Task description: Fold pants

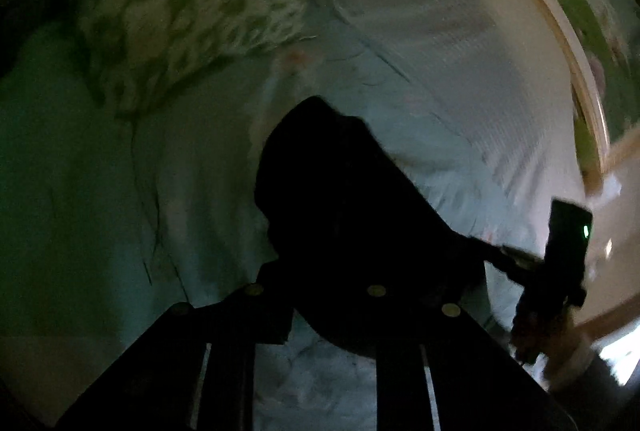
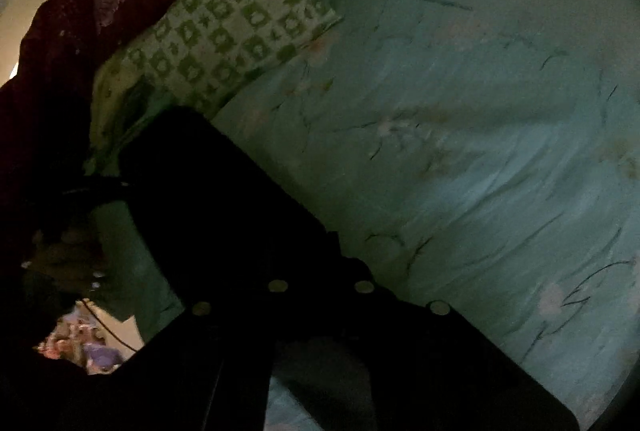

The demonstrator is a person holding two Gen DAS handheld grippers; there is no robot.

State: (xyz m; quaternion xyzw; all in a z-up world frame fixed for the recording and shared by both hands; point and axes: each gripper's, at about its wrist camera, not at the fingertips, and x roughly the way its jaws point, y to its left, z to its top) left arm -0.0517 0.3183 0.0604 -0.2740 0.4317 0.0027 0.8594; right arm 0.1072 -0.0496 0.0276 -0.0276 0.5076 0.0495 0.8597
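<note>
Bedsheet, one pants, one pillow

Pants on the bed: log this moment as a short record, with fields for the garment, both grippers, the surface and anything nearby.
garment: black pants, bunched, lifted at the grippers
left gripper: dark cloth between its fingers; grip not clearly visible
right gripper: shut on the pants
surface: pale blue bedsheet with faint flower print
nearby: green-and-white patterned pillow beyond the pants; dark red blanket behind it
image quality: dim, left view blurred
</note>
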